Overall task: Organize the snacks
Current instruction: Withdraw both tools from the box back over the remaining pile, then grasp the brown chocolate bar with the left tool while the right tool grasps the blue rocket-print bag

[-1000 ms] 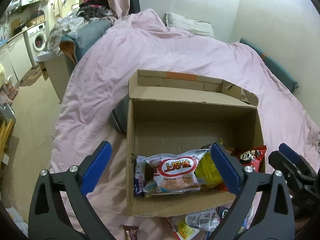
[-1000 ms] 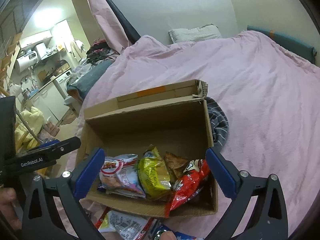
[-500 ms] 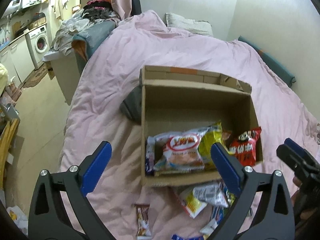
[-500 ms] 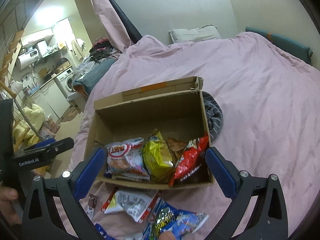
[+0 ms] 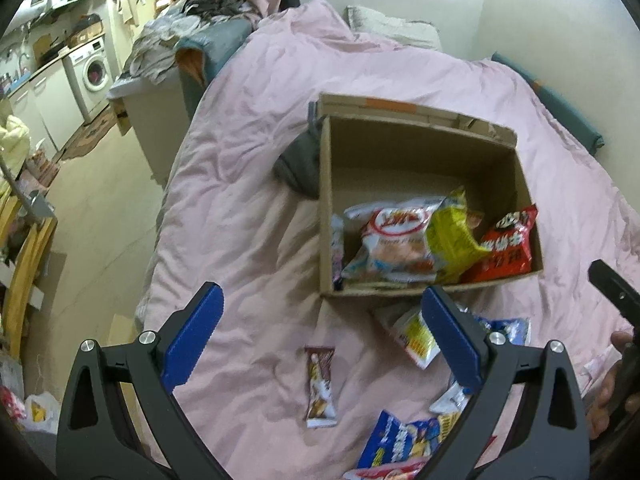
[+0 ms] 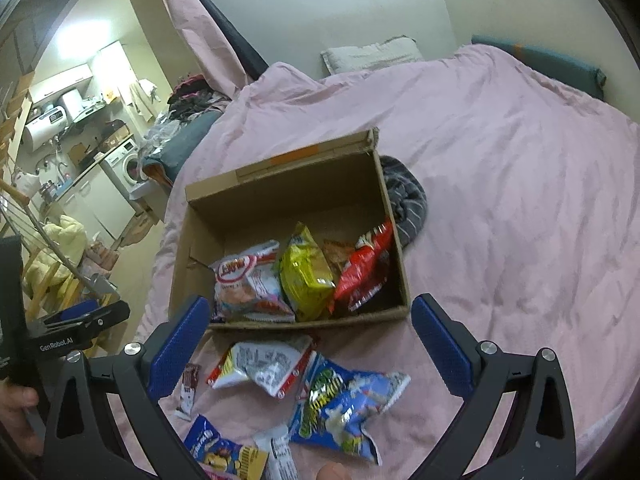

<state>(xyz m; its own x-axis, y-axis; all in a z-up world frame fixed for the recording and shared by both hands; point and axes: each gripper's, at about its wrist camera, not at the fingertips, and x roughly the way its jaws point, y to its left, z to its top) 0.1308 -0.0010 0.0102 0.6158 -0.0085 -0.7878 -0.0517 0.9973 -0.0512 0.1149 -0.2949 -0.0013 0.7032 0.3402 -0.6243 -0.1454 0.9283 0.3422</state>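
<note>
Left wrist camera looks down from above the bed's near left side, out between its own spread fingers [image 5: 192,340], facing the box [image 5: 326,208], which lies ahead and off to the right, not close. Right wrist camera looks from above the near edge, further right, with the box [image 6: 396,240] ahead and centred, somewhat nearer, framed by its fingers [image 6: 178,350]. Both views share the box, the loose packets in front of it, the pink duvet [image 5: 248,184], the pillow [image 6: 370,54] and the laundry corner [image 6: 128,166] beyond. Each camera catches the other gripper at its frame edge.
</note>
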